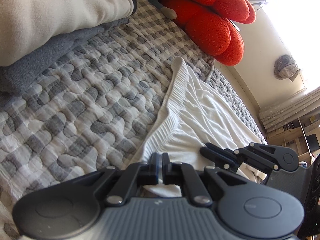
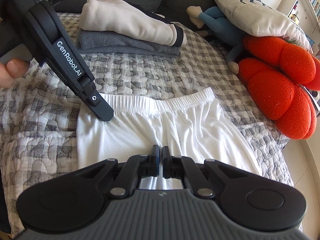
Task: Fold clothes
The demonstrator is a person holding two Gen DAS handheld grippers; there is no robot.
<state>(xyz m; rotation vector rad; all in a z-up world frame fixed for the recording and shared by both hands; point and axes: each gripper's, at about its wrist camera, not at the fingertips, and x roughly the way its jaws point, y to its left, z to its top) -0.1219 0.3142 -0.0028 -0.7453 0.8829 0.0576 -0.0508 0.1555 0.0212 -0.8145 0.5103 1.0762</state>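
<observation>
white elasticated-waist cotton trousers [image 2: 160, 124] are spread on grey checked quilted bed cover [image 2: 140, 76] | left gripper [image 1: 160, 167] jaws are clamped on waistband corner | right gripper [image 2: 160, 161] jaws are closed, fabric beneath them, grip unclear

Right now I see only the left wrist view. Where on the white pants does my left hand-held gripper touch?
Observer: The tip of the left hand-held gripper is just below the waistband of the white pants, near its left end.
Operator: And where is the right one?
Observer: The right hand-held gripper is shut, over the middle of the pants.
Operator: What lies behind the orange cushion?
Observer: By the orange cushion, a blue doll lies partly under a white pillow.
</observation>
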